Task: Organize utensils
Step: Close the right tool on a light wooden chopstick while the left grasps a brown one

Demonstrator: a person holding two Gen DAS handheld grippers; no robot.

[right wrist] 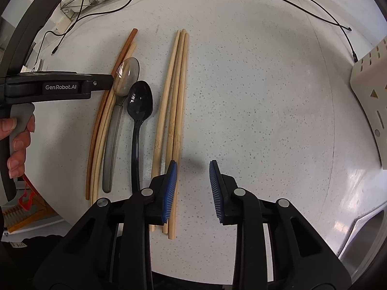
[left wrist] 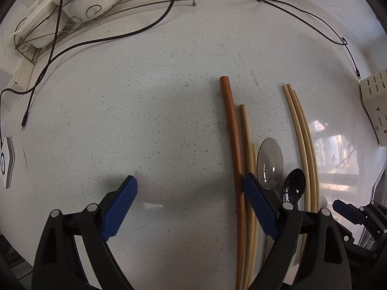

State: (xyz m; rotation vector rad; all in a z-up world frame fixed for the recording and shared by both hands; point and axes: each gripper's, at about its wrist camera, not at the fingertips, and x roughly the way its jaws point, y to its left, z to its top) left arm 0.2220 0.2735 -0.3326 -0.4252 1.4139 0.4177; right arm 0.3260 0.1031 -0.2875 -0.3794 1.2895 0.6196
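Observation:
Utensils lie side by side on a speckled white countertop (left wrist: 145, 120). From the left these are a brown chopstick (left wrist: 232, 140), two pale chopsticks (left wrist: 246, 145), a clear grey spoon (right wrist: 125, 77), a black spoon (right wrist: 140, 104) and three bamboo chopsticks (right wrist: 176, 96). My left gripper (left wrist: 191, 183) points down, open wide over bare counter. Its right finger sits over the brown and pale chopsticks. My right gripper (right wrist: 193, 166) is narrowly open with only countertop between the pads. Its left finger overlaps the near ends of the bamboo chopsticks.
A wire rack (left wrist: 101, 12) holding white dishes stands at the far left, with black cables (left wrist: 145, 29) trailing across the counter. A beige perforated holder (right wrist: 370, 91) is at the right edge and a steel sink rim (right wrist: 362, 229) at lower right. A hand (right wrist: 17, 130) grips the left tool.

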